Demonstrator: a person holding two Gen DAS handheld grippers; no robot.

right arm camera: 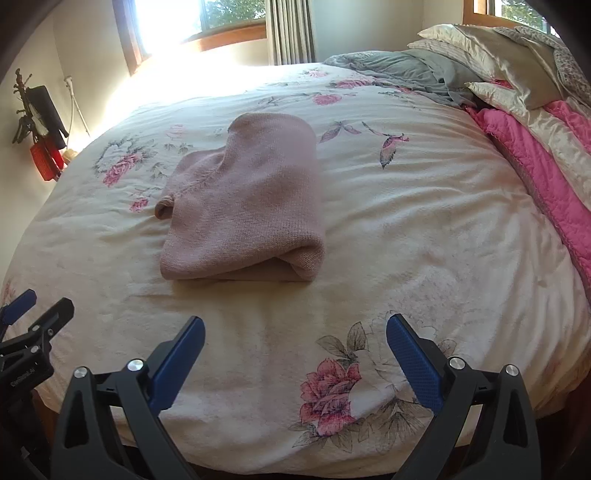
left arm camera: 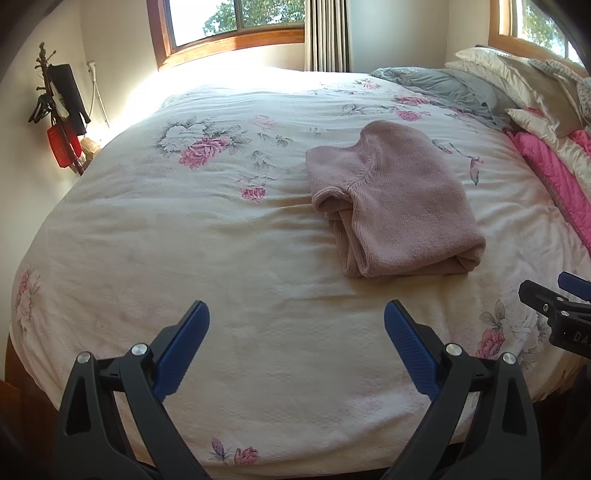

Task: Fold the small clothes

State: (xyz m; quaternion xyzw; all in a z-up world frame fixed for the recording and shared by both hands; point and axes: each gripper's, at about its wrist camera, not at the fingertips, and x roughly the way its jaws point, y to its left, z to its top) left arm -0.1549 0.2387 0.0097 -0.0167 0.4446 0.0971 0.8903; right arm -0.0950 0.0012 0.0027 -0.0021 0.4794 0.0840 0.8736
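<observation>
Both the left gripper (left arm camera: 296, 321) and the right gripper (right arm camera: 295, 332) are hanging spread apart and empty over the near edge of the bed (left arm camera: 258, 280). The pink knit sweater (left arm camera: 395, 199) is lying mid-bed in a compact folded bundle, so folding looks essentially finished.

Your left wrist camera looks forward from the bed's (left arm camera: 258, 229) near edge, tilted slightly down, with the sweater (left arm camera: 391, 199) right of centre. Your right wrist camera sits beside it, facing the same way, sweater (right arm camera: 243, 206) left of centre. Both share the bedspread, windows (left arm camera: 236, 18) and pillows (right arm camera: 491, 55).
</observation>
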